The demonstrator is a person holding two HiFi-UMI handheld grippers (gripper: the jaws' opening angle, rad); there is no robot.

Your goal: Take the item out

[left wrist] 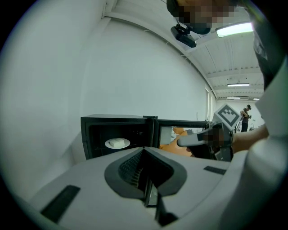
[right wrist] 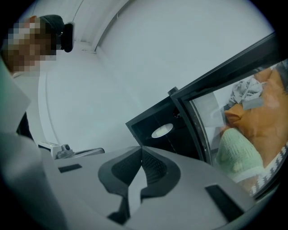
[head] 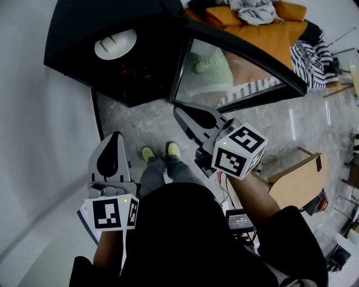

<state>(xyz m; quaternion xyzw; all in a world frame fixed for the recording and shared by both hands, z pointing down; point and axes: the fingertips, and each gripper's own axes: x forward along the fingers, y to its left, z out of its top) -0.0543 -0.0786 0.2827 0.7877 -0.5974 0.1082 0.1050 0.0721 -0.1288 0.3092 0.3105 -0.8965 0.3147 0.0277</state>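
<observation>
Left gripper view: left gripper [left wrist: 145, 150] jaws are pressing together, gripping nothing. Right gripper [right wrist: 141, 149] jaws are likewise sitting closed, empty. Both are pointing at the black oven [left wrist: 112, 118], whose door [left wrist: 164, 134] is hanging open. The white plate [left wrist: 117, 143] is sitting inside, well apart from both.

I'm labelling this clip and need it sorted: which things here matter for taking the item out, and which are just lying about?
For the job:
- oven, its door open
- plate inside
- white item on it
- left tool and right tool, both shut and empty

Lying about:
- orange sofa
- clothes
- striped cloth
- wooden chair
</observation>
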